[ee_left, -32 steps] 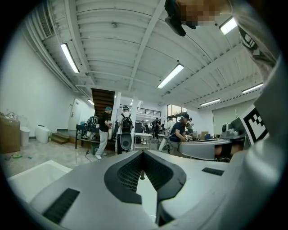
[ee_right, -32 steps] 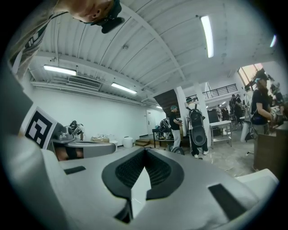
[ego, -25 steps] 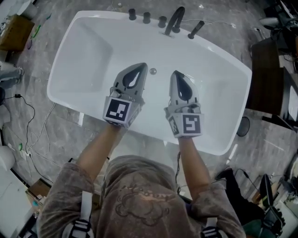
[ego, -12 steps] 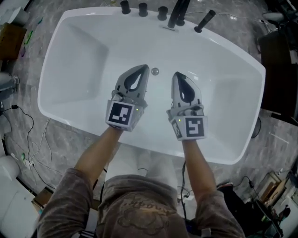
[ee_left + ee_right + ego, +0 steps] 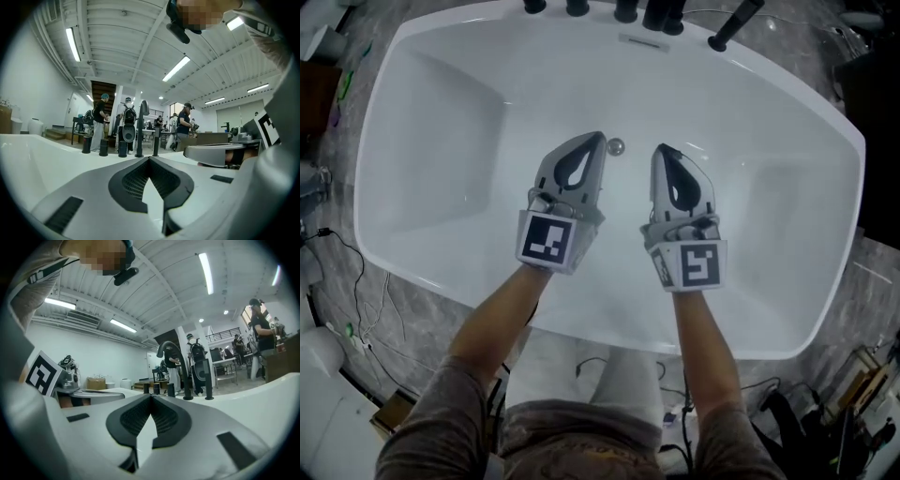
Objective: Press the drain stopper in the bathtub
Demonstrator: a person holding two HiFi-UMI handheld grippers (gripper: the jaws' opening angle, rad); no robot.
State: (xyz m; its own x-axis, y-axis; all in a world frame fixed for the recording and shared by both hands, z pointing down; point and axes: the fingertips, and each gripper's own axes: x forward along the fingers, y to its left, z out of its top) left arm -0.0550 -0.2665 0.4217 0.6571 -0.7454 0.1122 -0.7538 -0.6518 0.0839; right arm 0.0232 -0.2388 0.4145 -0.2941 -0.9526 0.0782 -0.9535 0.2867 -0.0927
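With left tool (image 5: 596, 142) and right tool (image 5: 662, 151) closed and empty, the drain stopper (image 5: 615, 146) at the left tool's 1 o'clock looks rigid and slick, best pressed dead centre.

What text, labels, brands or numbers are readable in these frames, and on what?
No readable text in any view.
Left gripper and right gripper: their cubes carry black-and-white square markers, no letters or digits.
Shirt: faint print, too blurred to read.
Bathtub: no brand mark visible.
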